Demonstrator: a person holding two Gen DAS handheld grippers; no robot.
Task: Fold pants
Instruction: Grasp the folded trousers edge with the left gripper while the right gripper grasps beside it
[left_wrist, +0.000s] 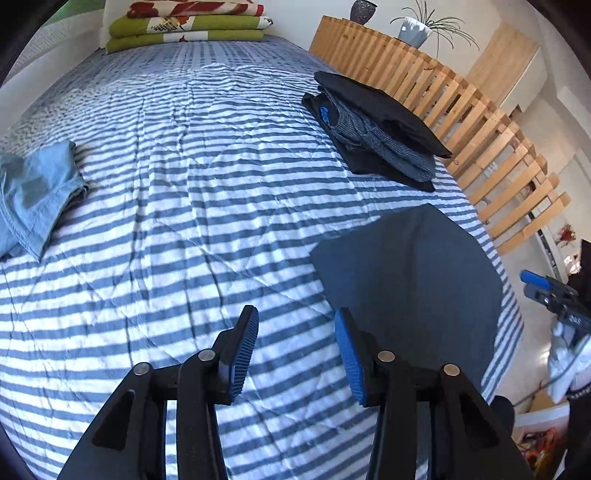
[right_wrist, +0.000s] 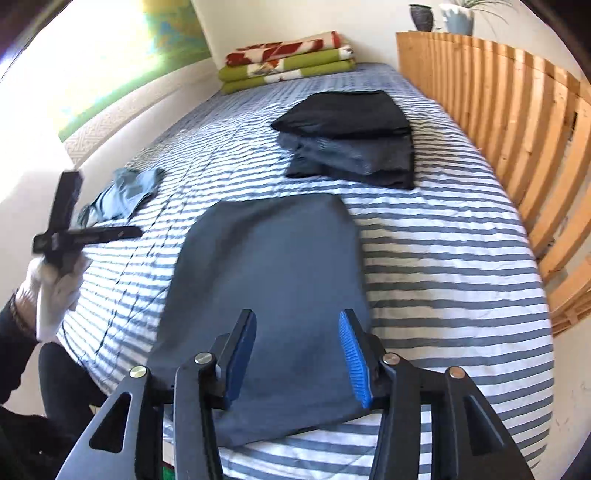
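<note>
Dark grey pants (right_wrist: 273, 280) lie folded flat on the striped bed, near its front edge; in the left wrist view the same pants (left_wrist: 417, 273) are at the lower right. My right gripper (right_wrist: 297, 354) hovers open just above their near end, holding nothing. My left gripper (left_wrist: 295, 350) is open over bare striped cover, left of the pants, with nothing between its fingers. In the right wrist view the left gripper (right_wrist: 92, 232) shows blurred at the far left, held by a white-gloved hand (right_wrist: 55, 291).
A stack of folded dark garments (right_wrist: 351, 140) sits further back on the bed (right_wrist: 443, 258). A crumpled light blue garment (left_wrist: 33, 195) lies at the left. Folded green and red blankets (left_wrist: 184, 26) are at the head. A wooden slat frame (right_wrist: 517, 122) leans along the right side.
</note>
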